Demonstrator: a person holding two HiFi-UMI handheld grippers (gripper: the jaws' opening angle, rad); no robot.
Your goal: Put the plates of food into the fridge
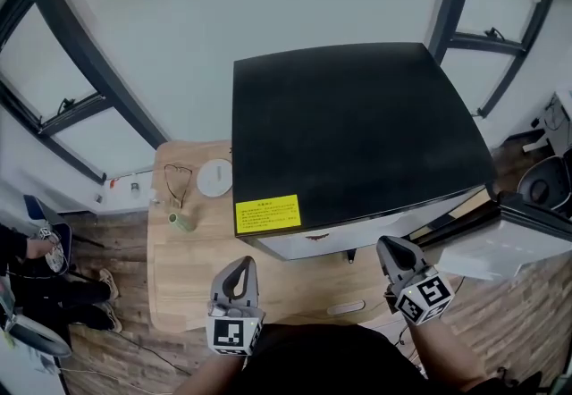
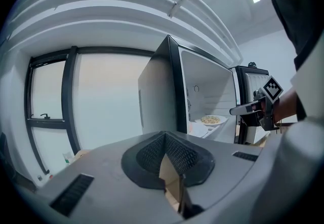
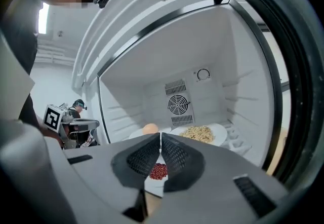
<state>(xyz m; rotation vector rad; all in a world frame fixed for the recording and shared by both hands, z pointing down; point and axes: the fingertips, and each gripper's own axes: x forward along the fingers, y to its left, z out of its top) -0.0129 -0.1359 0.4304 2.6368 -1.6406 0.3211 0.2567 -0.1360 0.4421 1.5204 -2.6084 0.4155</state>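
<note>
The fridge (image 1: pixel 357 134) stands in the middle of the head view. It has a black top with a yellow sticker (image 1: pixel 267 214) near the front edge, and its door (image 1: pixel 500 237) is swung open to the right.

Three plates are already inside. The right gripper view shows a plate of noodles (image 3: pixel 220 129) at the back right. Just to its left is a plate (image 3: pixel 134 134) carrying a round orange item (image 3: pixel 150 128). A plate of red beans (image 3: pixel 153 180) sits nearer the front and shows only through the slit between the jaws. A fan vent (image 3: pixel 178 103) is set in the back wall above them.

The right hand-held gripper (image 3: pixel 160 137) points into the open fridge. Its jaws are pressed together and pinch nothing.

The left hand-held gripper (image 2: pixel 163 134) is also pressed together and empty. It is held off to the left, before the wooden bench (image 1: pixel 179 268), and looks along the fridge's side. From there the noodle plate (image 2: pixel 223 119) and the other gripper show at the opening.

On the bench, well apart from both grippers, lie a pair of glasses (image 1: pixel 177 180), a small white disc (image 1: pixel 214 178) and a green roll (image 1: pixel 183 222).
</note>
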